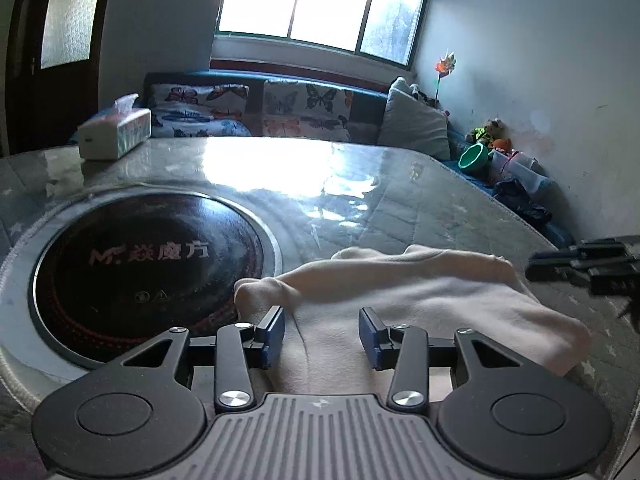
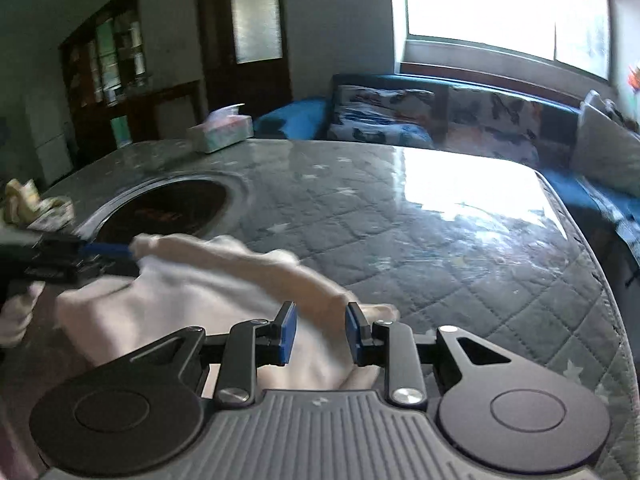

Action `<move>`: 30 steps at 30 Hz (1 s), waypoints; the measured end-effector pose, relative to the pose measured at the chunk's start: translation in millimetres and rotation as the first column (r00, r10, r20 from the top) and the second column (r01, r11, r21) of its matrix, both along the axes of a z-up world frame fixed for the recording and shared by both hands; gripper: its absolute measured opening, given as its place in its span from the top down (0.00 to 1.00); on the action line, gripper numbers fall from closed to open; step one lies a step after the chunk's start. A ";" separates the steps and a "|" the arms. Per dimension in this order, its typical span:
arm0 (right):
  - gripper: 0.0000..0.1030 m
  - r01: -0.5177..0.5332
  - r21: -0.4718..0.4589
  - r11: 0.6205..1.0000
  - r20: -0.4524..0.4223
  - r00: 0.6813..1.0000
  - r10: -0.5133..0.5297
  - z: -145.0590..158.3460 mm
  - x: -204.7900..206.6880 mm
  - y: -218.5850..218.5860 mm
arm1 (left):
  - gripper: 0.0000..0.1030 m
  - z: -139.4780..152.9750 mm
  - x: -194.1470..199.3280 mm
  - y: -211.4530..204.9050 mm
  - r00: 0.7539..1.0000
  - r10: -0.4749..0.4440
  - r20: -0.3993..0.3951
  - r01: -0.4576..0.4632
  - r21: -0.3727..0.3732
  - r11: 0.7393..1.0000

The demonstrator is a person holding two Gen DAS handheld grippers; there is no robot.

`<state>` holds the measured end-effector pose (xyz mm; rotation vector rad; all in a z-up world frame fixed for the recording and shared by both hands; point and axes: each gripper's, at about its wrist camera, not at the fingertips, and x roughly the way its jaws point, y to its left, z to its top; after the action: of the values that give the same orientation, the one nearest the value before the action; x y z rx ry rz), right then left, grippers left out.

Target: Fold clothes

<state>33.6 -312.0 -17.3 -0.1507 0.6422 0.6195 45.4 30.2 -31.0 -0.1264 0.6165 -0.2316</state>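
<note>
A cream cloth (image 1: 420,300) lies loosely folded on the quilted table top (image 1: 360,208), with a rolled edge along its far side. My left gripper (image 1: 323,334) hovers over the cloth's near left part. It is open, its blue pads (image 1: 276,332) standing apart with flat cloth showing between them. My right gripper (image 2: 321,332) is at the cloth's (image 2: 192,292) right end and is open by a narrower gap, with cloth showing in the gap and no pinch visible. In the left wrist view the right gripper (image 1: 536,268) enters from the right edge, beside the cloth's far corner.
A round black hotplate (image 1: 148,272) is set into the table, left of the cloth. A tissue box (image 1: 116,132) stands at the far left edge. Beyond the table are a sofa with butterfly cushions (image 1: 280,108) and toys (image 1: 488,140). Crumpled fabric (image 2: 28,204) sits at the table's left.
</note>
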 end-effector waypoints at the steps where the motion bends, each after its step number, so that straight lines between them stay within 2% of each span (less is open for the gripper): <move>1: 0.75 -0.018 -0.008 1.000 0.006 1.000 0.018 2.3 -7.2 1.1 | 0.57 2.5 -4.2 -1.1 1.000 -0.001 0.011 0.001 0.000 1.000; 3: 0.75 -0.043 -0.015 0.999 0.010 0.999 0.044 3.0 -20.3 1.9 | 0.57 6.5 -13.5 -3.2 1.000 -0.008 0.028 0.008 -0.002 1.000; 4: 0.77 -0.056 -0.018 0.998 0.013 0.998 0.056 3.2 -26.9 2.2 | 0.57 8.4 -18.8 -4.0 0.999 -0.014 0.036 0.014 -0.006 1.000; 5: 0.85 -0.075 -0.007 0.997 0.004 0.997 0.076 3.8 -35.7 2.2 | 0.57 9.8 -23.3 -4.9 0.999 -0.024 0.040 0.024 -0.012 1.000; 7: 0.87 -0.097 0.001 0.995 -0.014 0.995 0.097 1.2 -44.9 2.4 | 0.57 10.6 -30.8 -7.0 0.998 -0.040 0.042 0.040 -0.014 0.999; 14: 0.89 -0.026 0.007 1.000 -0.059 0.998 0.027 -21.6 -59.6 -9.5 | 0.57 -3.0 -37.2 -3.3 1.000 -0.013 -0.008 0.013 0.012 1.000; 19: 0.89 -0.015 0.032 0.999 -0.038 0.999 0.016 -11.0 -60.1 -14.1 | 0.57 -5.0 -38.6 0.9 1.000 0.009 -0.015 -0.009 0.009 1.000; 25: 0.89 -0.048 0.071 0.996 -0.006 0.999 0.049 -4.4 -44.7 2.3 | 0.58 0.6 -40.5 0.6 0.999 0.039 0.004 -0.039 0.016 0.999; 30: 0.89 -0.019 0.065 0.998 -0.058 0.998 0.023 -26.0 -30.9 3.9 | 0.59 -9.0 -35.8 5.1 0.997 0.069 -0.034 -0.068 0.032 0.997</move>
<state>2.7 -308.1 -43.3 -0.0792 0.6775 0.6658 9.6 35.4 -40.0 -0.1219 0.6494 -0.1535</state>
